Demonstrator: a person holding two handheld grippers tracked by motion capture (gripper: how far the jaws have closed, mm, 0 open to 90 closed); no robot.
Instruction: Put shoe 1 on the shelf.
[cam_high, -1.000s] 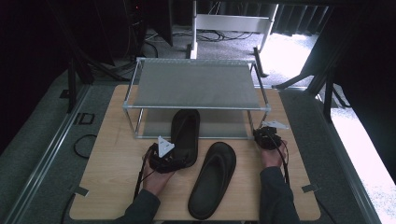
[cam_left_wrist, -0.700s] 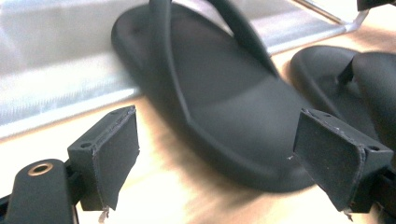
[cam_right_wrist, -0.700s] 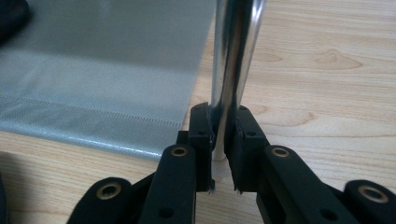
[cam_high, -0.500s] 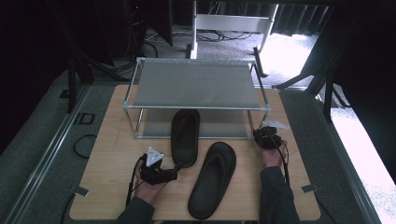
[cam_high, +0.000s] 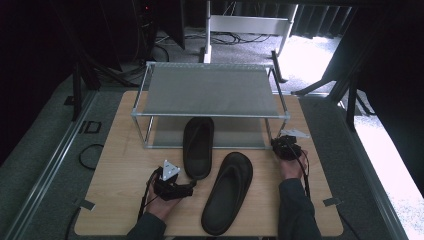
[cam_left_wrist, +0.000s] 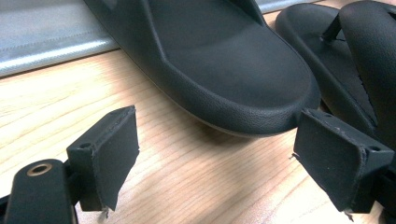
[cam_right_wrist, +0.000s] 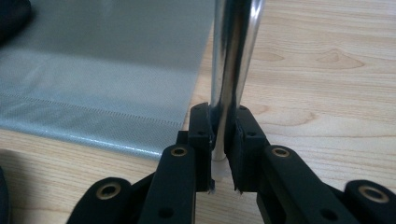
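The left gripper is facing the heel of a black slide sandal with its jaws standing wide apart and holding nothing; the heel is lying just beyond the pads, between them in line but not touching either. In the high view this slide sandal is lying on the wooden table with its toe end under the lower shelf of the metal shoe rack and its heel pointing toward the person. A second slide sandal is lying just beside it to the right, fully on the open table.

The right gripper is clamping the chrome leg of the rack at its front right corner, with the jaws closed on the tube near its foot; in the high view the right gripper is sitting against that corner, presumably steadying the frame.

The sandal appears to be moulded foam: probably light, with a thick sole that would flex rather than crack, and a matte, faintly grained surface that should offer good friction. The raised heel rim looks like the soundest place to pinch, one pad above and one below. A grip far from the middle may let the toe droop.
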